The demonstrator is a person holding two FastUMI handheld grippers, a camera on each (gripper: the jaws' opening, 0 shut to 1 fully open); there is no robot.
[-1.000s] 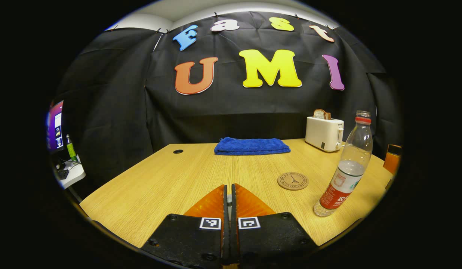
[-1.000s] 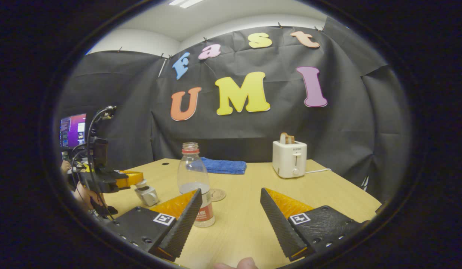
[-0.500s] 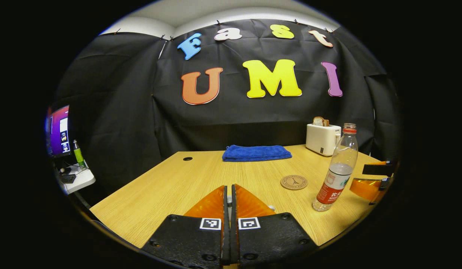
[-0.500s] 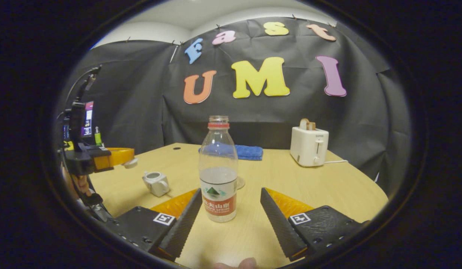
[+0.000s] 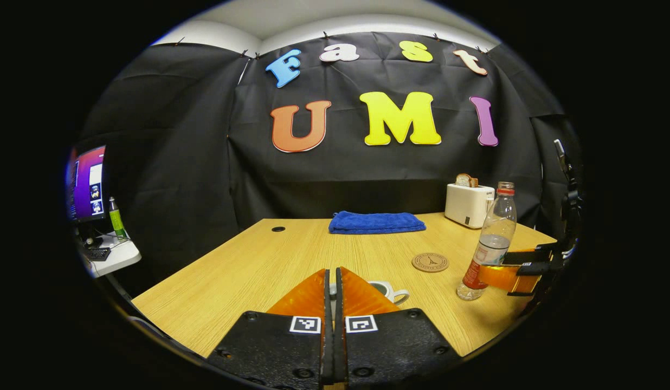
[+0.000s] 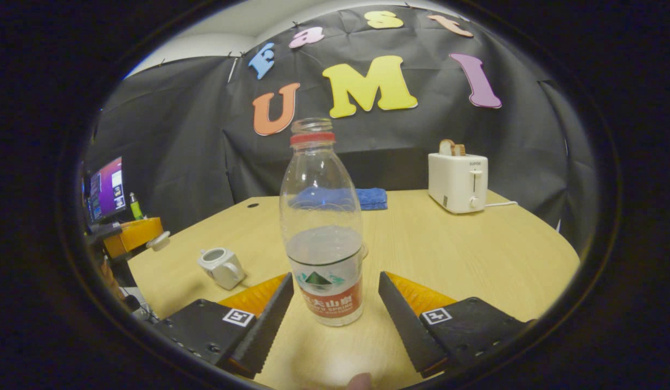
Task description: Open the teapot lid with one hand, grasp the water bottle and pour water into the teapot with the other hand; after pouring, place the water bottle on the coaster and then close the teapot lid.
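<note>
Water bottle (image 6: pixel 323 227) stands upright on the table (image 6: pixel 476 254) between the right gripper's (image 6: pixel 332 303) spread fingers, untouched. Left gripper (image 5: pixel 333 292), fingers together, holds the lid (image 6: pixel 160 240) above the open teapot (image 6: pixel 221 266).

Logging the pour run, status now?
Left gripper shut on lid, off teapot. Right gripper open, straddling bottle, not gripping. Coaster free, nothing in way.

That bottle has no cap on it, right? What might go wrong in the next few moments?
Right, the water bottle stands uncapped between the open right gripper; an uneven squeeze might tip it and spill water on the table. The small teapot has a narrow opening, so pouring may miss. The left gripper holds the lid, which could slip.
</note>
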